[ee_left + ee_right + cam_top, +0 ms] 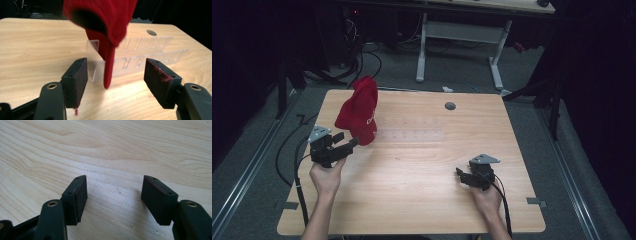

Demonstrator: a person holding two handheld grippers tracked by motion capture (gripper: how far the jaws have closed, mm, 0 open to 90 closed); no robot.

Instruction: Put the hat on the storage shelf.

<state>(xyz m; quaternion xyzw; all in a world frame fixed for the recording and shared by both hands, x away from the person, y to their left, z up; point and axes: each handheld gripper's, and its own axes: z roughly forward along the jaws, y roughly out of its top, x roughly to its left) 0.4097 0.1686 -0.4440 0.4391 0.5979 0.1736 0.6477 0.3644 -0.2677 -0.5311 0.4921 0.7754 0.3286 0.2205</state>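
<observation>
Up front, a red cap (105, 22) hangs on a clear rack (140, 57) at the table's (422, 170) left; soft, light cloth (best pinched at its dangling strap); left gripper (115, 75) gapes before it; right gripper (115, 195) idles, spread wide.

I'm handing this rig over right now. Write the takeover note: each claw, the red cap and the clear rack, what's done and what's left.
Left claw: open, jaws either side of the red cap's hanging lower edge, not touching it.
Right claw: open, holds nothing, low over bare table at the near right.
Red cap: propped upright at the table's left, its lower part hanging into the near end of the clear slotted rack; what holds it up cannot be seen.
Rack: lies flat across the middle of the table.
Done: cap is at the rack and let go of.
Left: judge whether the cap sits steady; if so, draw the left claw away.
</observation>
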